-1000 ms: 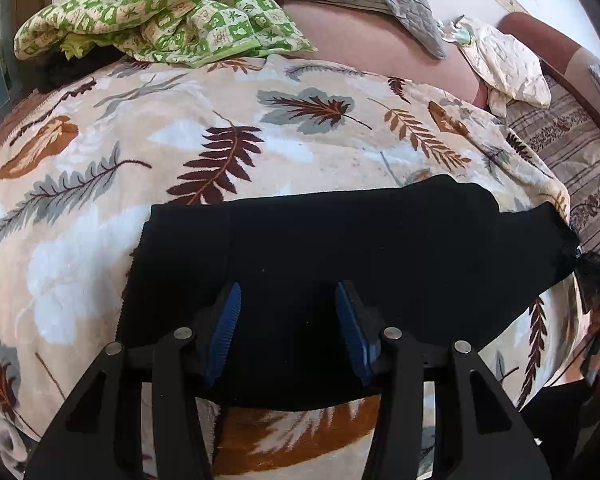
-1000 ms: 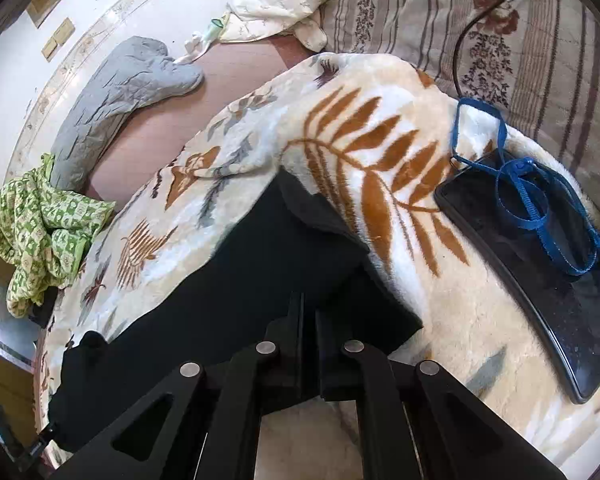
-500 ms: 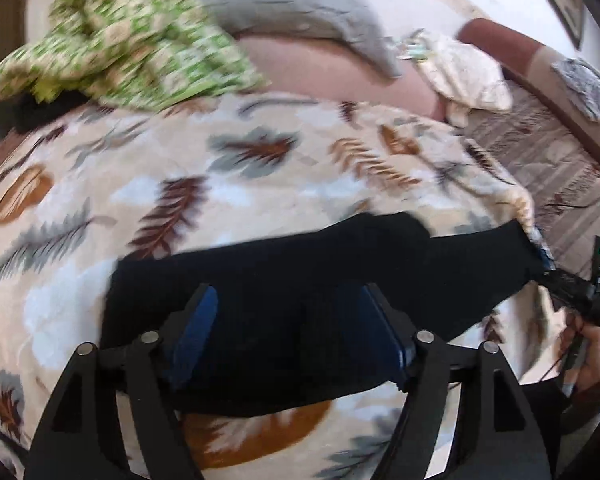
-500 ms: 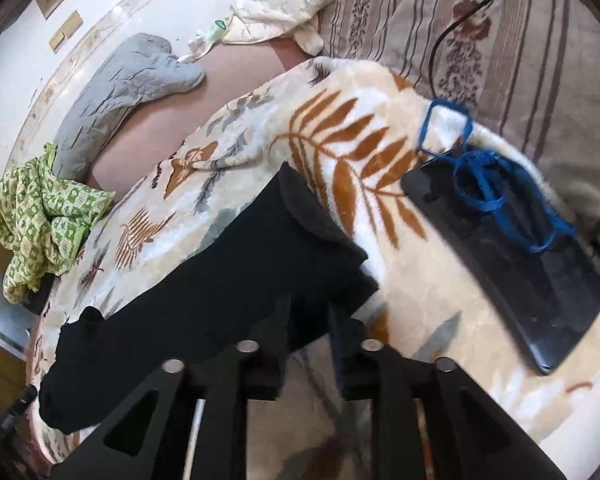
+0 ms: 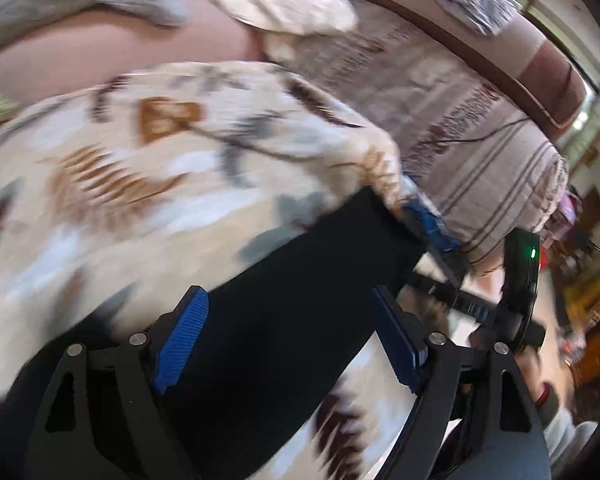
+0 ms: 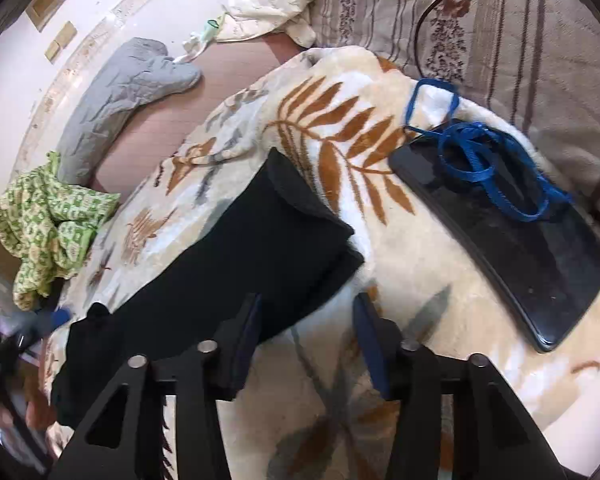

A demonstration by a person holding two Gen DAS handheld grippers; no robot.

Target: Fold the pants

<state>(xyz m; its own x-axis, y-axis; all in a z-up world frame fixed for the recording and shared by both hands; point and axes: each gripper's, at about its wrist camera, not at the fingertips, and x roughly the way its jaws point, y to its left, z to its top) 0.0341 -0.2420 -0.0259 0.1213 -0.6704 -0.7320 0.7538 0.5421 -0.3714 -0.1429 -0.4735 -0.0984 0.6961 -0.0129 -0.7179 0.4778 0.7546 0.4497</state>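
Left gripper [image 5: 288, 338]: jaws stood wide apart and had just been opening; black pants [image 6: 236, 256] passed beneath the gap, but neither blue pad pressed on the cloth, so nothing was held. Pants lay as a long, narrow band across the leaf-print blanket [image 6: 332, 120], one end near the green patterned cloth [image 6: 48, 220], the other end doubled over into a flap close to the black tablet [image 6: 512, 248] with its blue strap [image 6: 488, 160]. Right gripper [image 6: 306, 320]: jaws parted, also just opening, with the edge of the pants lying by its left finger and bare blanket between the fingers; no grip. Judgement: the lengthwise fold looked done and both grippers had let go; at least one crosswise fold appeared left to make a compact bundle. Left wrist view was heavily motion-blurred, so fabric edges and layer count were unclear there. The pants' end by the green cloth was partly cut off by the frame edge.
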